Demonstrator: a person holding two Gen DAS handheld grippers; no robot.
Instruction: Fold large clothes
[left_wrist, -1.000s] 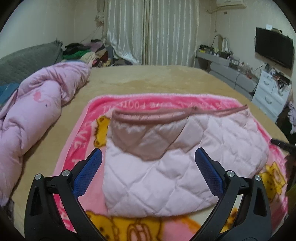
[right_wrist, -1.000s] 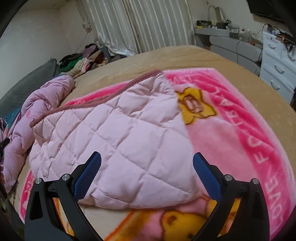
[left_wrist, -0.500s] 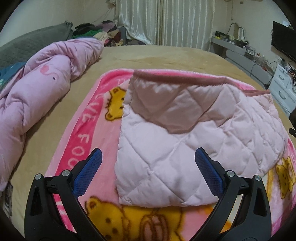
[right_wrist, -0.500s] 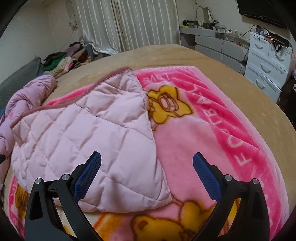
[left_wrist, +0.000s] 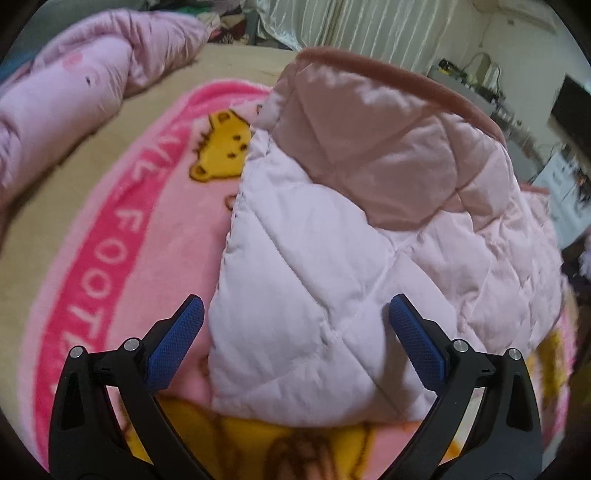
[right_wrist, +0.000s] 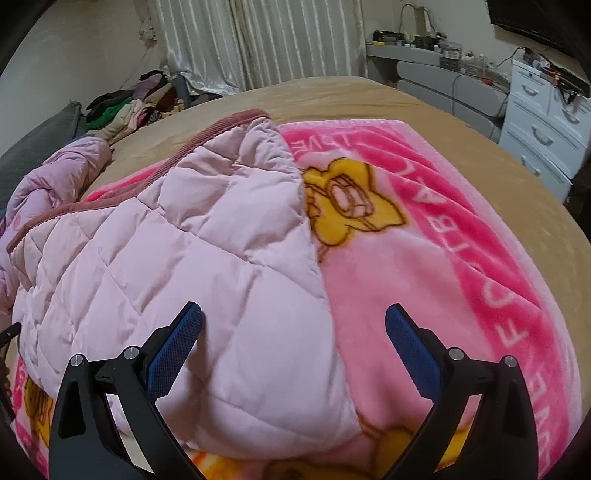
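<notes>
A pale pink quilted garment (left_wrist: 354, 258) with a dusty-rose trim lies folded on a bright pink cartoon-bear blanket (left_wrist: 110, 229). In the left wrist view my left gripper (left_wrist: 295, 328) is open, low over the garment's near left corner, its blue fingers on either side of that corner without touching it. In the right wrist view the same garment (right_wrist: 177, 280) fills the left half. My right gripper (right_wrist: 293, 332) is open over its near right edge, the left finger above the fabric and the right finger above the blanket (right_wrist: 461, 236).
The blanket lies on a tan bed cover (right_wrist: 406, 99). A bunched pink duvet (left_wrist: 74, 85) is at the left. A heap of clothes (right_wrist: 133, 103) sits by the curtains. White drawers (right_wrist: 546, 125) and a grey desk (right_wrist: 443, 70) stand to the right.
Both grippers have moved forward and down toward the garment's near corners, which now look much larger. Both stay open. The garment itself has not shifted.
</notes>
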